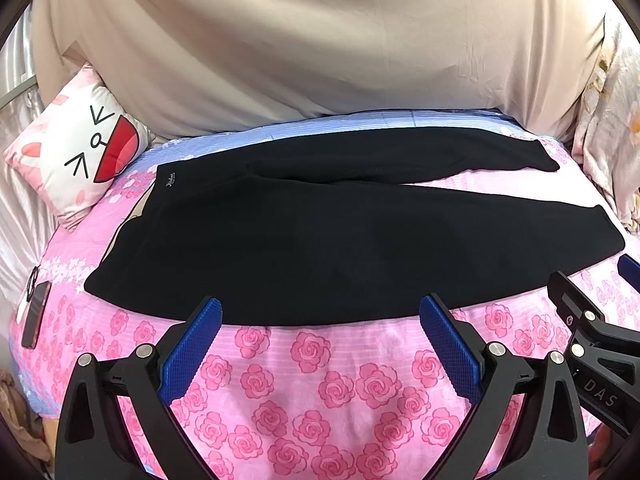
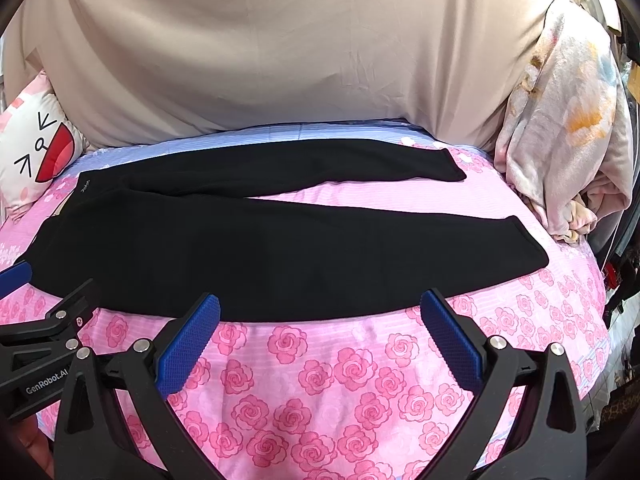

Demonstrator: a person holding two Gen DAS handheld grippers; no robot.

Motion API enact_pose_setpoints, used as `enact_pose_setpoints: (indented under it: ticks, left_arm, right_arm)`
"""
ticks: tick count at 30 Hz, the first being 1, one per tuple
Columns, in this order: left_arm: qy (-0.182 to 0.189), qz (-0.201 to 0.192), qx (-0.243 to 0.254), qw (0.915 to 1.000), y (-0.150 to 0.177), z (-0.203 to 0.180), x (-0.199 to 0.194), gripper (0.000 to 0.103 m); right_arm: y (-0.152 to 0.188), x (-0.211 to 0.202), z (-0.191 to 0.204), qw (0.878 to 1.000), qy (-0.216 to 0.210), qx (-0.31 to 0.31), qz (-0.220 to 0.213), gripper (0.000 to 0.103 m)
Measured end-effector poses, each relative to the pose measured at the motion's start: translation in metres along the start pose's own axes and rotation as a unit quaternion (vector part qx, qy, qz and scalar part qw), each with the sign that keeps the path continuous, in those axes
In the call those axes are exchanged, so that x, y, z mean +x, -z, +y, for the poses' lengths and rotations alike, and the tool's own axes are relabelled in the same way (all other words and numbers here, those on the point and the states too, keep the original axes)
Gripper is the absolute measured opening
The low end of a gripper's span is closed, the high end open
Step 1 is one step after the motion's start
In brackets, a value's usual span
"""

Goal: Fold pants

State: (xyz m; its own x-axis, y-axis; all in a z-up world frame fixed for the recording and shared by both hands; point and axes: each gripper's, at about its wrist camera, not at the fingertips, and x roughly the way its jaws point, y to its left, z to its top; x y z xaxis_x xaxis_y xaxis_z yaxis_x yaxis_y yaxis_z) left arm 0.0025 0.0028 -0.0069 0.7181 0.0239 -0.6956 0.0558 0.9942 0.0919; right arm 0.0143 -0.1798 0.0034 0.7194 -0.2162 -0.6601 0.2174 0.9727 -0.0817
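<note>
Both your left claw (image 1: 320, 320) and right claw (image 2: 320, 316) gape wide, empty, apparently just above the pants (image 1: 320, 240) spread on the bed (image 1: 320, 380).

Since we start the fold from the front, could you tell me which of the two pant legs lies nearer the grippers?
The lower, wider-looking leg of the black pants: its long edge runs just ahead of both open grippers, while the other leg angles away toward the beige cover.

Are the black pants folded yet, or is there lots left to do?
Not yet. Done: the black fabric pants lie spread flat on the pink rose-print bedsheet, waistband to the left, legs apart in a V. In hand: nothing; the left tool and right tool are both open, near the pants' closest edge. Left: every fold, likely beginning with laying one leg over the other.
</note>
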Motion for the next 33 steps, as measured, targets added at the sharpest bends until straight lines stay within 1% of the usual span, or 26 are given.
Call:
enact_pose_setpoints:
  ticks: [33]
  left_arm:
    - [0.001, 0.015, 0.005, 0.9999, 0.0, 0.0, 0.011, 0.097]
  right_arm:
    - [0.001, 0.007, 0.002, 1.0, -0.002, -0.003, 0.015, 0.098]
